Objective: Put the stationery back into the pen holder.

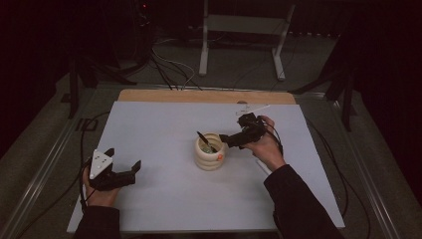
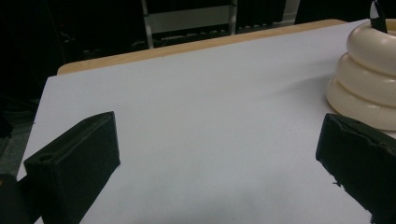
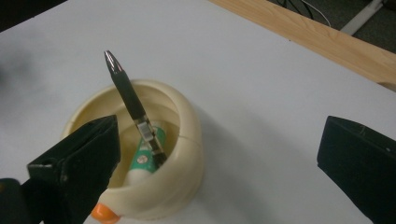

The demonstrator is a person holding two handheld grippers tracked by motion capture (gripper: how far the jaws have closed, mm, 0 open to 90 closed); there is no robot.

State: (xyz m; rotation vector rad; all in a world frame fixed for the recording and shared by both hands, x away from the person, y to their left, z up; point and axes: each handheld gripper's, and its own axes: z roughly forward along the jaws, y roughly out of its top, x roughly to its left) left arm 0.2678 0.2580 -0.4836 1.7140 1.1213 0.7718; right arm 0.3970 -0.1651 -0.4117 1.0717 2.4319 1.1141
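- The cream ringed holder (image 1: 209, 152) is standing upright near the middle of the white table sheet (image 1: 164, 194), with a small orange spot low on its side.
- A dark pen (image 3: 133, 106) is leaning inside the holder, its tip sticking up above the rim, and a green-and-white tube (image 3: 145, 158) is lying lower down in the same cup.
- The right gripper (image 1: 225, 139) is hovering just beside the holder's rim on the person's right, with its jaws spread wide and grasping nothing (in the right gripper view, one jaw is overlapping the holder's near wall and the other is well out over bare sheet).
- The pen is sitting between those two jaws in that view, nearer the left one, and I cannot tell whether anything is touching.
- The left gripper (image 1: 124, 172) is resting well apart from the holder, near the sheet's left front, jaws released and empty; the holder is showing at the far right of its own view.
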